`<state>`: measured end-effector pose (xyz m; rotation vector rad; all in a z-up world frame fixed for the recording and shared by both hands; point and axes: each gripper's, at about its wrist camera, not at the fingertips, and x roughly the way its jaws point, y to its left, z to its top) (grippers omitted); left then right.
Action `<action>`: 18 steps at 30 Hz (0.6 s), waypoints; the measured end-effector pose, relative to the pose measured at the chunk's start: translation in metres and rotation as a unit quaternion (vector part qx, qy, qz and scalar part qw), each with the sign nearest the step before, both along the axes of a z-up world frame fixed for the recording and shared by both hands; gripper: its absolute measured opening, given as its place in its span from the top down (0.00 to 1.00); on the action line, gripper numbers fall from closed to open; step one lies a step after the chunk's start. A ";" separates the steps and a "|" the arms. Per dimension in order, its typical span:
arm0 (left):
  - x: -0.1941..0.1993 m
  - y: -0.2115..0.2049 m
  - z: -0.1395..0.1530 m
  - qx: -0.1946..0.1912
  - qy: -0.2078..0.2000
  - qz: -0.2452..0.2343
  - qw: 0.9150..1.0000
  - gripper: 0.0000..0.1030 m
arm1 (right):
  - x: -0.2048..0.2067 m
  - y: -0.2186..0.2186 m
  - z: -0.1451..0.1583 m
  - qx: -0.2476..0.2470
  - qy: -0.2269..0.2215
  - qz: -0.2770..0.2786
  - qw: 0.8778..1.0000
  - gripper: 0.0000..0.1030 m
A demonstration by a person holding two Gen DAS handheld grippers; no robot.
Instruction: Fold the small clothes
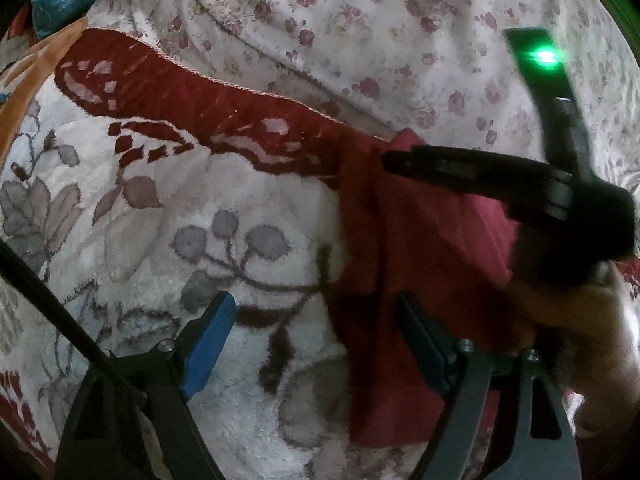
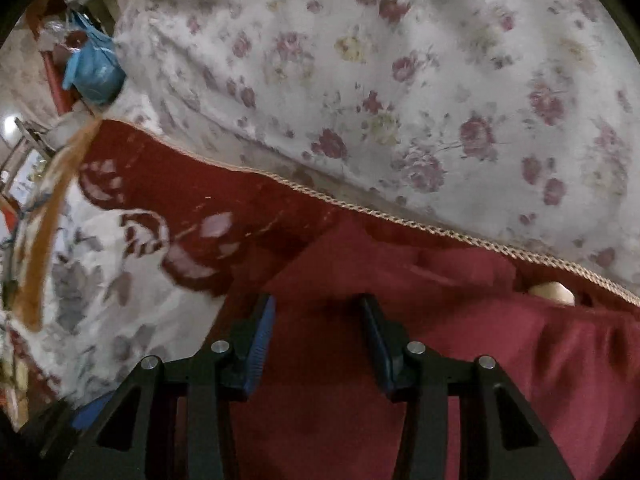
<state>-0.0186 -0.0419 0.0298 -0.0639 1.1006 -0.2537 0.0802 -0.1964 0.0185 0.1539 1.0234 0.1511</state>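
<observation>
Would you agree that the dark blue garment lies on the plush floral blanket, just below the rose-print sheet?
Not quite: the garment is dark red, not dark blue, as the right wrist view shows. It does lie on the plush floral blanket, just below the rose-print sheet.

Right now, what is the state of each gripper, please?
Left gripper: open, holding nothing.
Right gripper: open over the red garment, gripping nothing.

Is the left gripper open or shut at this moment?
Open. In the left wrist view the left gripper has its blue pads wide apart, with nothing pinched between them; one pad is over the red cloth.
</observation>
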 end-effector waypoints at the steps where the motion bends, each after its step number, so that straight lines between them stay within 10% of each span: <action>1: 0.001 0.001 0.000 -0.002 0.002 0.001 1.000 0.19 | 0.005 0.001 -0.004 0.001 0.000 -0.004 1.000 0.53; 11: 0.003 -0.003 -0.001 0.012 -0.002 -0.001 1.000 0.18 | 0.002 -0.008 -0.004 0.027 -0.022 -0.021 0.999 0.48; 18: 0.003 -0.007 -0.003 0.024 -0.009 0.001 1.000 0.17 | -0.102 -0.074 0.032 0.026 -0.062 -0.050 0.996 0.36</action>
